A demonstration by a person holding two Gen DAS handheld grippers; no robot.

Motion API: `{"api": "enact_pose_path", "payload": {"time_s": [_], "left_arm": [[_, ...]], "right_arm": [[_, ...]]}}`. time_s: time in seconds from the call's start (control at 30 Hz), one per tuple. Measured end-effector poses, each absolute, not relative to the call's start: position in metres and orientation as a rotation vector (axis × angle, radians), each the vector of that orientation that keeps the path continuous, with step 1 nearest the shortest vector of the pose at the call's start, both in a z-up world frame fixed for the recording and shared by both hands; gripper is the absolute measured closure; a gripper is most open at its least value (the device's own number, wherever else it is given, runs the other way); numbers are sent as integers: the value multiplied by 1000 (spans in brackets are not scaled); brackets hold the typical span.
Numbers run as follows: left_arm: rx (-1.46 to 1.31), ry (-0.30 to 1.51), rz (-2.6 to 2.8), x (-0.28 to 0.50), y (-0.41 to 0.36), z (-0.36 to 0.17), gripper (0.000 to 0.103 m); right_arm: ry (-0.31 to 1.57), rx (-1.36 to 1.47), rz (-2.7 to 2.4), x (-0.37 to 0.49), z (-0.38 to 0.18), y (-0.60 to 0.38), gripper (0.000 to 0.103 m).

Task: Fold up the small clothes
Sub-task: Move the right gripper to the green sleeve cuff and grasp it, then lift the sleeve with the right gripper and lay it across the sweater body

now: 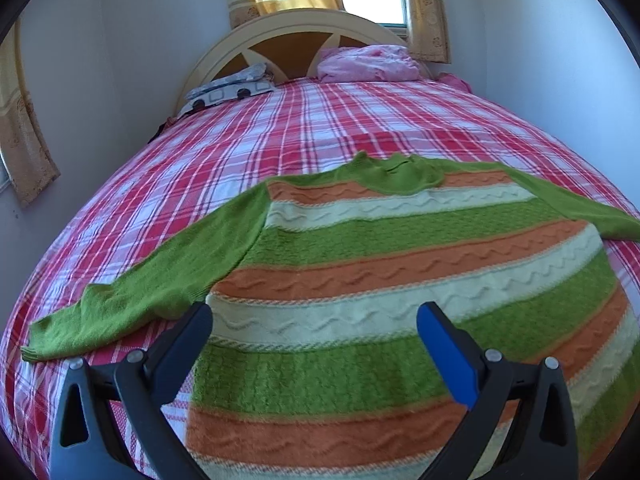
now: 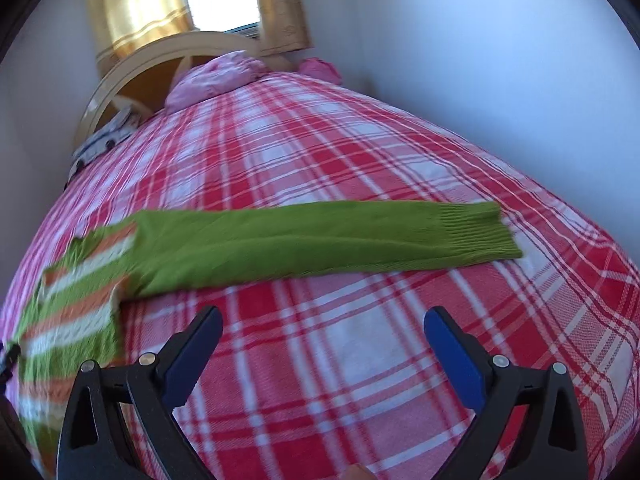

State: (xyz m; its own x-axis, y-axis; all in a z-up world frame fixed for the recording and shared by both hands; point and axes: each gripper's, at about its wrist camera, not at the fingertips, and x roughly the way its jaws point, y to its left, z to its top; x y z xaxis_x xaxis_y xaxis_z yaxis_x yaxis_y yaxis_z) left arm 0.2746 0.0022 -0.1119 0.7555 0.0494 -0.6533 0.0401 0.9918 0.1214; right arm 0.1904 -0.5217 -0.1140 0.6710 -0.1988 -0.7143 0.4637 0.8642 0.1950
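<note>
Here the sweater (image 1: 360, 264) lies flat on the bed (image 2: 360, 152), neck toward the headboard (image 1: 280, 32). Left gripper (image 1: 314, 320), jaws spread, empty, hovers over its hem. Right gripper (image 2: 324, 324), also spread and empty, sits nearer the right sleeve (image 2: 320, 240), which runs crosswise ahead.

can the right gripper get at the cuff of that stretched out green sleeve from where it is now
Probably yes. The right gripper is open and empty over bare plaid bedspread, and the sleeve cuff lies flat ahead and to its right with nothing on or in front of it.
</note>
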Motion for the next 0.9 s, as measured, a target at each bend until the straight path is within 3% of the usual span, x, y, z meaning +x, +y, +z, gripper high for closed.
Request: {"api": "enact_pose_path", "payload": {"time_s": [0.27, 0.43, 0.57, 0.67, 0.77, 0.8, 0.9], "left_arm": [[91, 740, 56, 286, 20, -127, 0], [74, 756, 54, 289, 23, -133, 0], [82, 750, 55, 288, 21, -134, 0], [82, 746, 53, 287, 20, -134, 0], [70, 748, 46, 288, 22, -135, 0], [63, 750, 42, 288, 22, -136, 0], [45, 758, 49, 289, 26, -137, 0]], "right_arm": [[740, 606, -474, 183, -129, -601, 27], [728, 703, -531, 179, -141, -636, 46], [721, 732, -547, 188, -143, -650, 49], [714, 754, -572, 195, -147, -660, 57], [702, 774, -585, 199, -148, -669, 78], [699, 785, -582, 200, -149, -670, 94], [681, 784, -548, 204, -143, -666, 97]]}}
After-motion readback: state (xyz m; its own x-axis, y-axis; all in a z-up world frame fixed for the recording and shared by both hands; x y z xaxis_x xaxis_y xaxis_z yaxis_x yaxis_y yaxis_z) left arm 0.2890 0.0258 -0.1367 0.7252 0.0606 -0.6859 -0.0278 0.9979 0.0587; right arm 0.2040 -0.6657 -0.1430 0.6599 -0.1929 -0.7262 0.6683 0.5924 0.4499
